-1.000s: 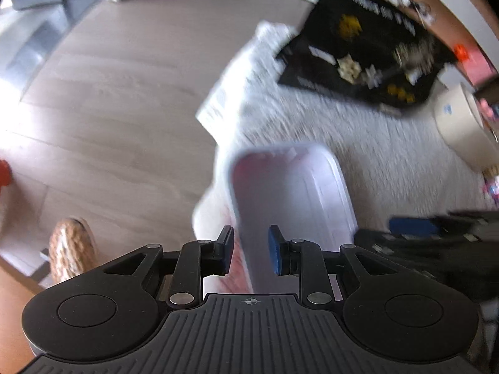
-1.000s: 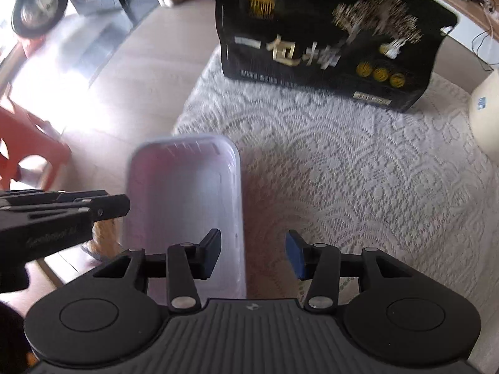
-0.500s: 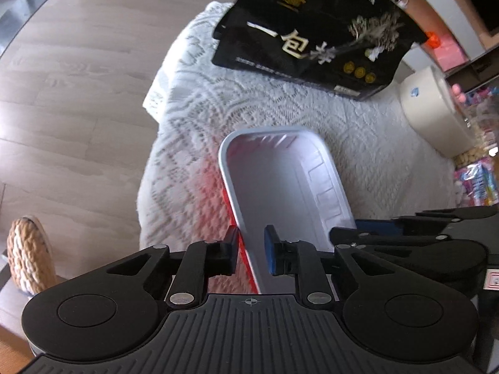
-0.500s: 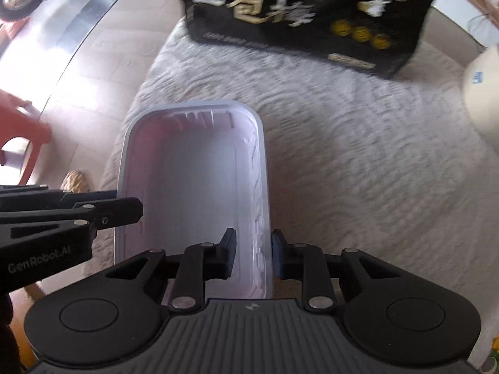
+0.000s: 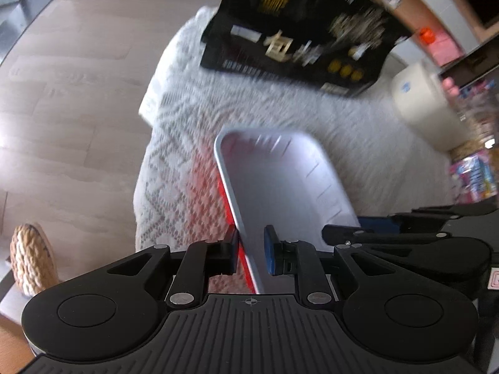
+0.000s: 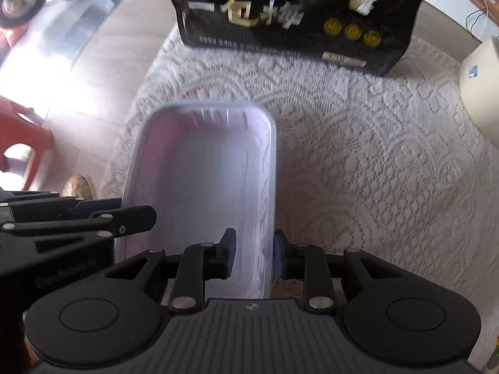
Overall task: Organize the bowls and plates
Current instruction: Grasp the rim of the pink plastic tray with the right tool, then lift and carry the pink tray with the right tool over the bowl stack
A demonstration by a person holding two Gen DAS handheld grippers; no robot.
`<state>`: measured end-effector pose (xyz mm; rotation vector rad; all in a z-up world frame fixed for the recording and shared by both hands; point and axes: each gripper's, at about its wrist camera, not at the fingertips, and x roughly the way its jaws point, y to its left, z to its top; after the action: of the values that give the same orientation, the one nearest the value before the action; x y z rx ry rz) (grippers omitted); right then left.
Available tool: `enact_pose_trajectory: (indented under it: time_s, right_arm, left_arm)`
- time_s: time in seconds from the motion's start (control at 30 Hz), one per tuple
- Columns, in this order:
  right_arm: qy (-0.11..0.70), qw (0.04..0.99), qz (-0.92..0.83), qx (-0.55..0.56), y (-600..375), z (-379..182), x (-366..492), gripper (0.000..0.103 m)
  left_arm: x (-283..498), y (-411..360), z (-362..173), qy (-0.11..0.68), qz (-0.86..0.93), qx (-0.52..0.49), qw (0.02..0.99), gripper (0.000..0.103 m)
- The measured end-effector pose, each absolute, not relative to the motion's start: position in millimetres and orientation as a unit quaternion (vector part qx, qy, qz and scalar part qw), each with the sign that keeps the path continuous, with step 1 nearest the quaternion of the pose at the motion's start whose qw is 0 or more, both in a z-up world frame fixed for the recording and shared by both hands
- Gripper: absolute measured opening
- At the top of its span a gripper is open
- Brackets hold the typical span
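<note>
The left gripper (image 5: 251,251) clamps the white tray's (image 5: 280,174) left rim above the lace cloth (image 5: 193,106)

beyond the white tray (image 6: 202,180) the lace cloth (image 6: 374,162) lies bare up to the black bag (image 6: 299,15), which stands across the far side. a cream canister (image 6: 480,87) stands at the right edge, with colourful packets (image 5: 474,177) near it.

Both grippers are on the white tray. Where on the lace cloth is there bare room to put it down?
Free: the lace cloth right of the white tray, between the black bag behind and the cream container at right. Crowded: colourful packets at far right.
</note>
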<state>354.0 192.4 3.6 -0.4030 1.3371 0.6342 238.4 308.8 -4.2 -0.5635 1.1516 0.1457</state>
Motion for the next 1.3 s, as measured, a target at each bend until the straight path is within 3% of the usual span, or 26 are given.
enact_pose_trajectory:
  time_s: [0.4, 0.73, 0.9, 1.07, 1.23, 1.3]
  right_arm:
    - [0.511, 0.788, 0.327, -0.1, 127, 89, 335, 0.026]
    - [0.448, 0.832, 0.316, -0.082, 40, 145, 288, 0.026]
    - [0.432, 0.844, 0.307, -0.086, 3, 143, 261, 0.03]
    - [0.477, 0.822, 0.293, -0.105, -12, 91, 253, 0.039]
    - [0.479, 0.821, 0.295, -0.097, -18, 81, 257, 0.039]
    - [0.464, 0.829, 0.297, -0.093, -22, 88, 260, 0.043]
  left_arm:
    - [200, 253, 90, 0.42, 0.057, -0.206, 0.882, 0.019]
    - [171, 175, 128, 0.38, 0.005, -0.155, 0.912, 0.019]
    - [166, 140, 112, 0.411, -0.016, -0.122, 0.903, 0.019]
    - [181, 128, 61, 0.477, -0.029, -0.147, 0.866, 0.019]
    - [185, 126, 52, 0.482, -0.022, -0.14, 0.865, 0.019]
    - [184, 129, 53, 0.479, -0.021, -0.146, 0.865, 0.019]
